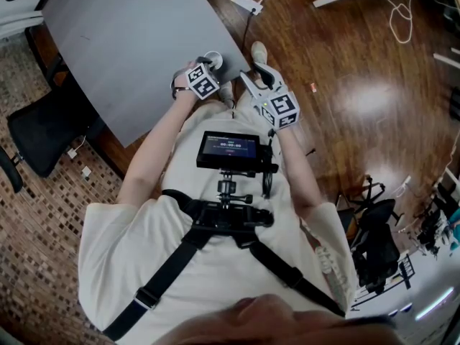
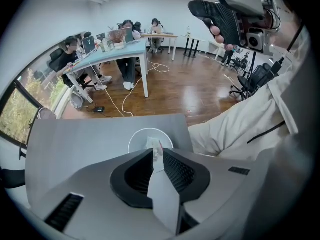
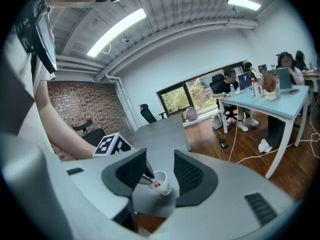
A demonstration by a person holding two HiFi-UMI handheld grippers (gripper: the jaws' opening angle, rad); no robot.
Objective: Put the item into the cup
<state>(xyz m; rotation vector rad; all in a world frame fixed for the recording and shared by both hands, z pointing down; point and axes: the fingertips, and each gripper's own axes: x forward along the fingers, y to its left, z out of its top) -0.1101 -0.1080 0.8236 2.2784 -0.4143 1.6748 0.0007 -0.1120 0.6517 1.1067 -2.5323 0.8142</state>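
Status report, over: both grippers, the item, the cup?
Left gripper open above cup. Right gripper open, empty. Item at cup mouth. Nothing in the way.

Grey table point(image 1: 129, 49), glossy wooden floor point(image 1: 352, 92)

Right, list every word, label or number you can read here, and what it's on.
Nothing is legible.
Screen on the chest rig: text lines, too small to read.
Item over the cup: red patch, too blurred to read.
Marker cubes: square patterns, no letters.
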